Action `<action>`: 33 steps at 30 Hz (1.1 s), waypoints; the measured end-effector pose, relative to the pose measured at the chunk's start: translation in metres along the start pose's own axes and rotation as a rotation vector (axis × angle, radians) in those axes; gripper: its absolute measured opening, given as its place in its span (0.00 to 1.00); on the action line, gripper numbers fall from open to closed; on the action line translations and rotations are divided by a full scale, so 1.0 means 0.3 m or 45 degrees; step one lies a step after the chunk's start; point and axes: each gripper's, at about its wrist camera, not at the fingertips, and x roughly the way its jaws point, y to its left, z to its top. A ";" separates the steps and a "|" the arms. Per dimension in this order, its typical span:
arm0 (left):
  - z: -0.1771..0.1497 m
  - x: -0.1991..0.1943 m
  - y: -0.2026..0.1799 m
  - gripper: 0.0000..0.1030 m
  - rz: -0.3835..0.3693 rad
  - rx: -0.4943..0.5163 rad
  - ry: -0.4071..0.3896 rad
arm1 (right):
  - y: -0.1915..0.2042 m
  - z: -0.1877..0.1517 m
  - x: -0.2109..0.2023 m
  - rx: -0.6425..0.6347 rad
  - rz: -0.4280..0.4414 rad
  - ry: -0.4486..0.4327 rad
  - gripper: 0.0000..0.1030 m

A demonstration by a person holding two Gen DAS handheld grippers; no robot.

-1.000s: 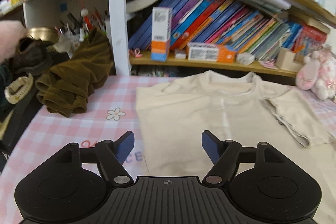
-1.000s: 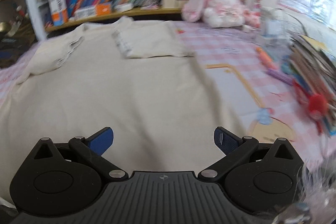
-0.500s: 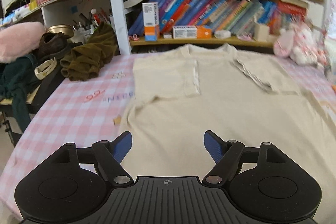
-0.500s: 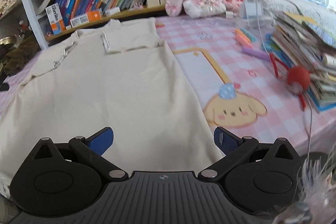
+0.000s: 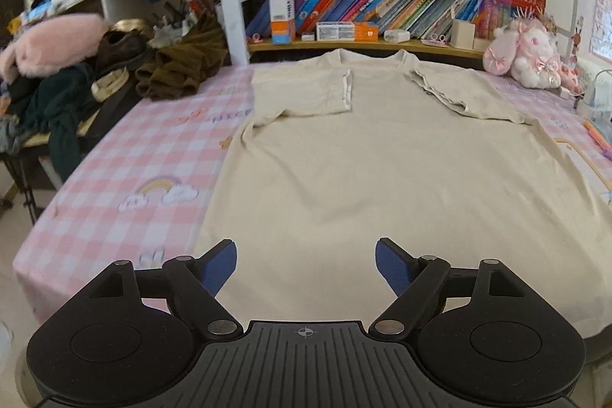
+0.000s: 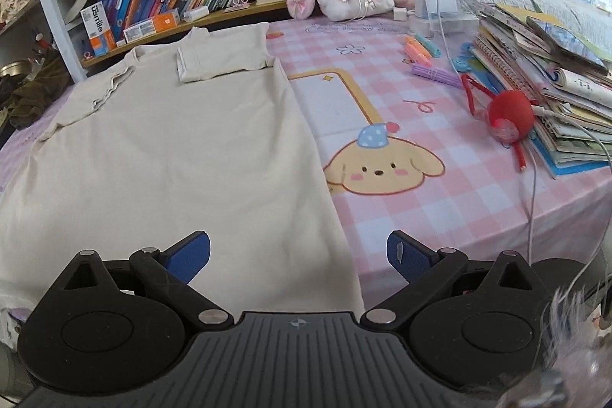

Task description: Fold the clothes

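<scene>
Presently, the table is covered by a pink checked cloth, and the shirt is laid flat on it with both sleeves turned inward, evidently prepared for folding. The left gripper, just widened, and the right gripper are held wide, empty, above the hem. "usmile" is legible on a box.

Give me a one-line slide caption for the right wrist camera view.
Open right gripper above the near hem of a beige T-shirt, sleeves folded in, on a pink checked tablecloth.
</scene>
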 end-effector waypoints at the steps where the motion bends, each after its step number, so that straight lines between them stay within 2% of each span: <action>1: -0.013 -0.008 0.005 0.80 -0.002 -0.013 0.007 | -0.003 -0.004 -0.007 0.001 0.005 0.001 0.98; 4: -0.053 -0.029 0.026 0.80 -0.007 -0.046 0.026 | -0.020 -0.018 -0.027 0.010 0.032 0.013 0.93; 9: -0.100 -0.064 0.078 0.80 0.001 -0.086 0.044 | -0.066 -0.051 -0.044 0.034 0.071 0.067 0.74; 12: -0.127 -0.070 0.117 0.80 0.027 -0.099 0.067 | -0.093 -0.071 -0.050 0.034 0.085 0.101 0.67; 15: -0.161 -0.072 0.161 0.80 0.034 -0.121 0.094 | -0.114 -0.087 -0.050 0.010 0.101 0.138 0.65; 19: -0.203 -0.081 0.208 0.80 -0.025 -0.151 0.085 | -0.147 -0.087 -0.033 0.008 0.132 0.193 0.63; 23: -0.227 -0.081 0.247 0.79 -0.045 -0.141 0.078 | -0.189 -0.047 -0.001 0.076 0.181 0.245 0.61; 25: -0.233 -0.071 0.271 0.79 -0.015 -0.143 0.090 | -0.207 -0.023 0.019 0.126 0.203 0.278 0.60; 27: -0.239 -0.062 0.295 0.75 0.014 -0.144 0.101 | -0.217 -0.006 0.043 0.165 0.219 0.310 0.48; 29: -0.242 -0.047 0.313 0.67 0.015 -0.140 0.112 | -0.224 0.004 0.065 0.197 0.228 0.347 0.41; 33: -0.248 -0.005 0.338 0.66 -0.053 -0.137 0.135 | -0.232 0.016 0.093 0.251 0.277 0.406 0.40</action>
